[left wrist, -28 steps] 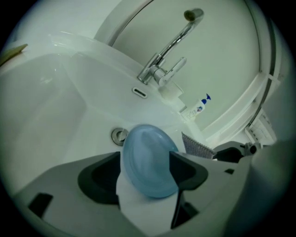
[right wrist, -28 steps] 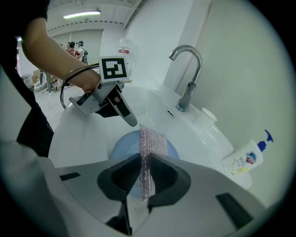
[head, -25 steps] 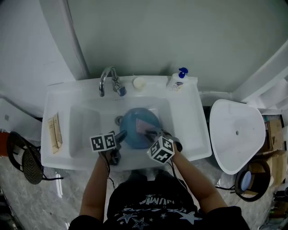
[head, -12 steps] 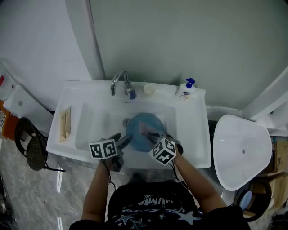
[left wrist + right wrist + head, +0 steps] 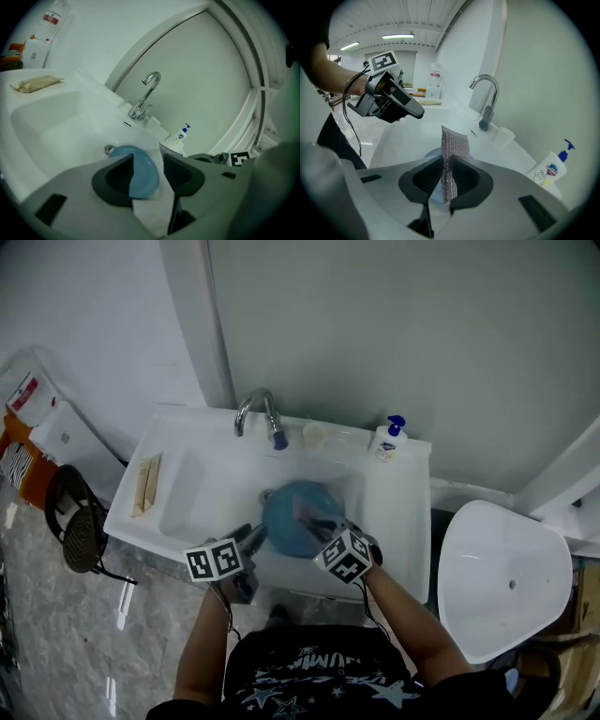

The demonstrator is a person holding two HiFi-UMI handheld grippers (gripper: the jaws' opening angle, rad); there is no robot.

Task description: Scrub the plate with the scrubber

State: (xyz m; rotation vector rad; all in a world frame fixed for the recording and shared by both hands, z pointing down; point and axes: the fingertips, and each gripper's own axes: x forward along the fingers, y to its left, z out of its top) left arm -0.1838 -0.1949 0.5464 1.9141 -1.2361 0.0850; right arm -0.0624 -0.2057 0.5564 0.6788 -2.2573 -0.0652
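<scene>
Blue plate (image 5: 281,523) sits unpinched between left gripper's (image 5: 146,162) open, just-closing jaws at its 8 o'clock edge; right gripper's (image 5: 447,165) jaws clamp scrubber (image 5: 454,140).

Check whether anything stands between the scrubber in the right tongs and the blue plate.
Nothing visible does. The scrubber, clamped in the right tongs, is over the plate in the sink, with no object between them.

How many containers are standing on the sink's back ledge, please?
2. A small pale cup stands just right of the tap; a pump bottle with a blue top stands further right, at the ledge corner. None appears hidden.
</scene>
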